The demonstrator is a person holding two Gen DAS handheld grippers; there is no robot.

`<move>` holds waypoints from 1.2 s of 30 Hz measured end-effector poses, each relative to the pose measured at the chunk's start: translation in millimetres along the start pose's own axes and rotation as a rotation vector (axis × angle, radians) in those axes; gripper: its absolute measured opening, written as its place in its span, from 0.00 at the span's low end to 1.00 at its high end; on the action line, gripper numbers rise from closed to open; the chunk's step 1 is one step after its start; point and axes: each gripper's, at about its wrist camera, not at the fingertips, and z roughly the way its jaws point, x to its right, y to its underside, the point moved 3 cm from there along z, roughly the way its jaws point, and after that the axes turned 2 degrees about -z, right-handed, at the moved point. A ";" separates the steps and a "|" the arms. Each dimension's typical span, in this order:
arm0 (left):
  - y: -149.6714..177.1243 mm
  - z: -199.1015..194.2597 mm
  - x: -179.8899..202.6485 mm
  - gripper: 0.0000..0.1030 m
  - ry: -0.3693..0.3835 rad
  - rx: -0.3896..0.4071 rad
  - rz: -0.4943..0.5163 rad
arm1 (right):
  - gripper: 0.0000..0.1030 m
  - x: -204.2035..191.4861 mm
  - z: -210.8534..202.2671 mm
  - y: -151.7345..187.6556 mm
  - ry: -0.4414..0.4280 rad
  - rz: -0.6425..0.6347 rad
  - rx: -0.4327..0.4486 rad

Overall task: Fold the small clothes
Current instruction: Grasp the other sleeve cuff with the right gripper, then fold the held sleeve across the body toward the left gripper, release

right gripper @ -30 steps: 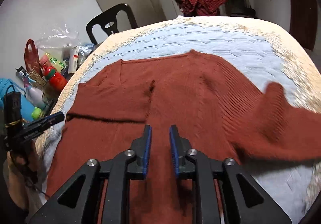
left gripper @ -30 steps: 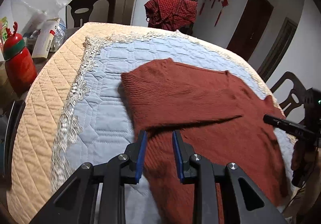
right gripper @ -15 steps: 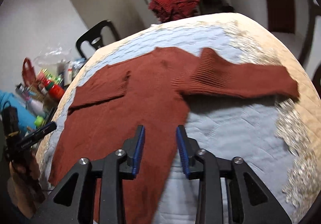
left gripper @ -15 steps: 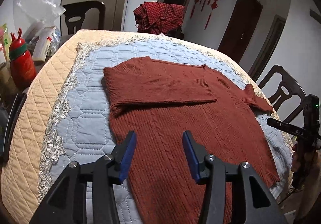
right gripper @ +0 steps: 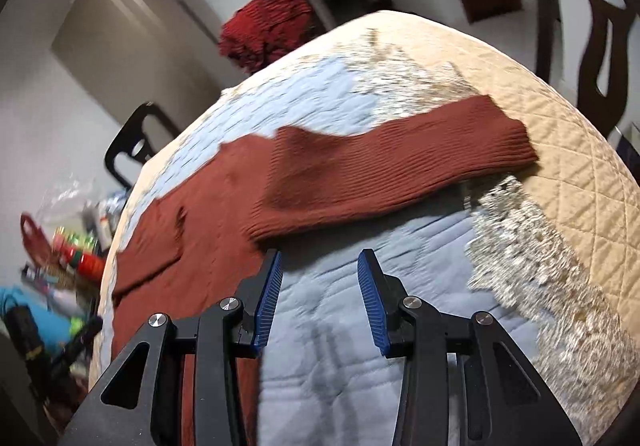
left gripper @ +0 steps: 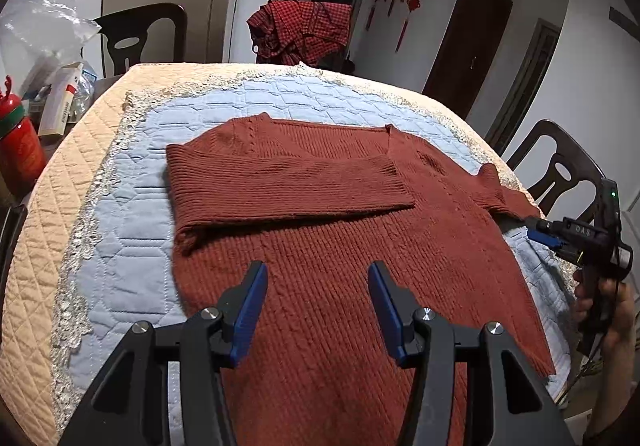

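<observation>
A rust-red knit sweater (left gripper: 340,246) lies flat on the quilted blue and cream table cover (left gripper: 120,246). Its left sleeve (left gripper: 280,182) is folded across the chest. My left gripper (left gripper: 316,306) is open and empty above the sweater's lower body. In the right wrist view the sweater (right gripper: 192,242) lies to the left and its right sleeve (right gripper: 400,162) stretches out to the right over the cover (right gripper: 380,326). My right gripper (right gripper: 320,294) is open and empty just in front of that sleeve's underarm. It also shows at the right edge of the left wrist view (left gripper: 540,230).
A red checked cloth (left gripper: 300,30) hangs on a chair at the far side. Dark chairs stand at the far left (left gripper: 140,34) and right (left gripper: 560,166). A red bottle (left gripper: 20,150), a box and plastic bags crowd the left side.
Both grippers have opened wider. The left one pulled back from the folded left sleeve. The right one swung right, off the sweater's body toward the outstretched right sleeve.
</observation>
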 end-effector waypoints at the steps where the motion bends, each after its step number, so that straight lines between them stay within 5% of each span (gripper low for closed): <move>1: 0.3 2.1 0.7 0.53 -0.001 -0.003 0.001 | 0.39 3.8 1.3 -2.1 0.009 0.015 -0.001; 19: 19.1 28.7 -3.9 0.59 -0.019 -0.064 -0.016 | 0.38 52.1 9.7 -42.4 0.020 0.221 0.115; 22: 19.6 28.9 -3.0 0.59 -0.015 -0.061 -0.015 | 0.18 52.2 6.4 -48.6 0.038 0.216 0.143; 24: 18.8 29.0 -3.8 0.59 -0.014 -0.060 -0.016 | 0.15 49.2 3.6 -53.7 0.035 0.206 0.155; 31: 18.2 28.6 -2.6 0.60 -0.025 -0.062 -0.006 | 0.14 -5.4 -13.4 -72.1 -0.015 0.048 0.207; 36: 16.1 27.3 -0.8 0.60 -0.025 -0.063 -0.011 | 0.14 -82.6 -8.5 -74.6 -0.118 -0.129 0.199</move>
